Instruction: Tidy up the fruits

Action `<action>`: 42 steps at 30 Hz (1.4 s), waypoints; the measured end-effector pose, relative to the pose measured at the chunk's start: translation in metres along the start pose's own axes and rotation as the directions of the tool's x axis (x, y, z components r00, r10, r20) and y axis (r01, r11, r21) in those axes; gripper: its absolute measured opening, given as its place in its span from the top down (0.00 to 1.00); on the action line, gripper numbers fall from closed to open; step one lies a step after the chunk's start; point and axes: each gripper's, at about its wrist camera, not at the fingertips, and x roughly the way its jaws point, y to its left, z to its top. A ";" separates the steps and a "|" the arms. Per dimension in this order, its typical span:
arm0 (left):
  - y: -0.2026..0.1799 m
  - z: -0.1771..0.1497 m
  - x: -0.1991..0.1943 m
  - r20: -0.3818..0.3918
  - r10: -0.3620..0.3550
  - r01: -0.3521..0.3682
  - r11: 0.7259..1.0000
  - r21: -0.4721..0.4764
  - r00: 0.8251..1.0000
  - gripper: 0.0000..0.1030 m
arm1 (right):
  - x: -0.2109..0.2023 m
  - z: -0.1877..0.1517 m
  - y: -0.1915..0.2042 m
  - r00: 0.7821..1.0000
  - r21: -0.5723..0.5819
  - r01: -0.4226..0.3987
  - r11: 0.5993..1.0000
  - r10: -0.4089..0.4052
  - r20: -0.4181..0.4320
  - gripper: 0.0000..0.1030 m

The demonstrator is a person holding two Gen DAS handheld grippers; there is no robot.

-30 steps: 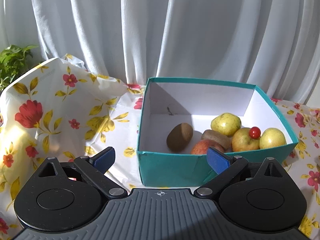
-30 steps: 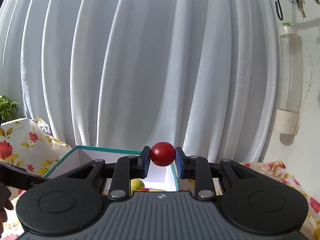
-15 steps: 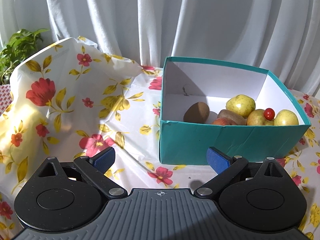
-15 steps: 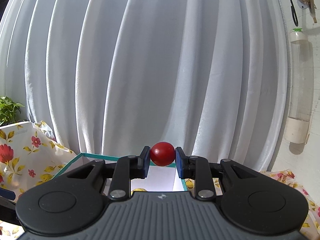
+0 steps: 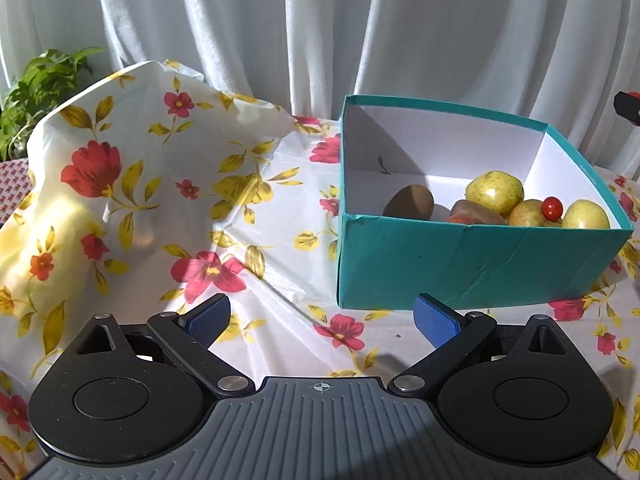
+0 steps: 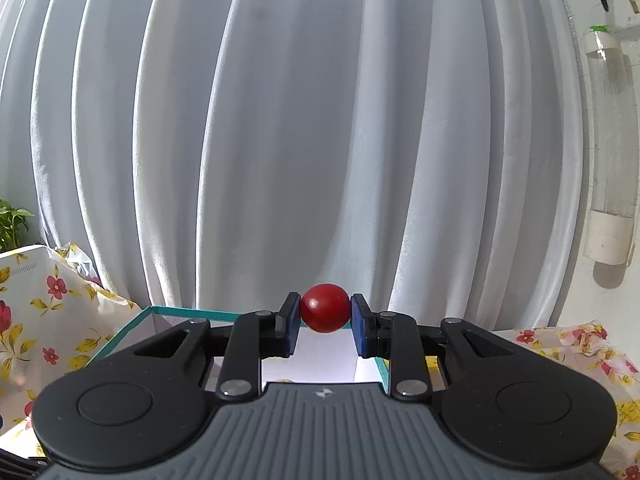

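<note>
Left wrist view: left tongs (image 5: 320,318) are spread wide with nothing between the blue pads, low centre of frame over the floral cloth (image 5: 168,208) covering the desk. Teal box (image 5: 472,264) sits right of centre, just beyond the right pad. Inside, bunched at the right end: brown kiwi (image 5: 410,202), a second kiwi (image 5: 476,211), three yellow-green fruits (image 5: 495,191), and a small cherry tomato (image 5: 552,208) resting on top of them. A bit of red fruit shows behind the near wall; can't tell what. Green plant (image 5: 40,84) at the left edge, white curtain (image 5: 280,40) behind.

Right wrist view: right tongs (image 6: 325,322) are clamped on a red cherry tomato (image 6: 325,308), pads pressing both sides, centre of frame. It's held above the box (image 6: 176,312), whose rim and white inside show behind the fingers. Clear bottle (image 6: 610,152) hangs on the wall at upper right.
</note>
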 end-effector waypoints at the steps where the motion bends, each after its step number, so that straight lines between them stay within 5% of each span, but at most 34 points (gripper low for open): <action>1: 0.001 0.000 0.000 -0.001 0.003 -0.003 1.000 -0.001 1.000 0.02 | 0.003 -0.002 0.000 1.000 -0.002 0.001 1.000 -0.001 -0.008 0.75; 13: -0.001 -0.002 0.002 -0.013 0.001 -0.001 1.000 0.013 1.000 0.02 | 0.045 -0.027 0.005 0.990 -0.016 0.016 1.000 -0.018 -0.141 0.75; 35: -0.004 -0.004 0.000 -0.021 -0.007 0.008 1.000 0.031 1.000 0.02 | 0.064 -0.035 0.002 0.980 -0.029 0.027 0.999 -0.033 -0.197 0.74; 42: -0.005 -0.006 -0.002 -0.016 -0.011 0.012 0.999 0.039 1.000 0.02 | 0.051 -0.027 -0.002 0.986 -0.019 0.033 0.999 -0.036 -0.164 0.45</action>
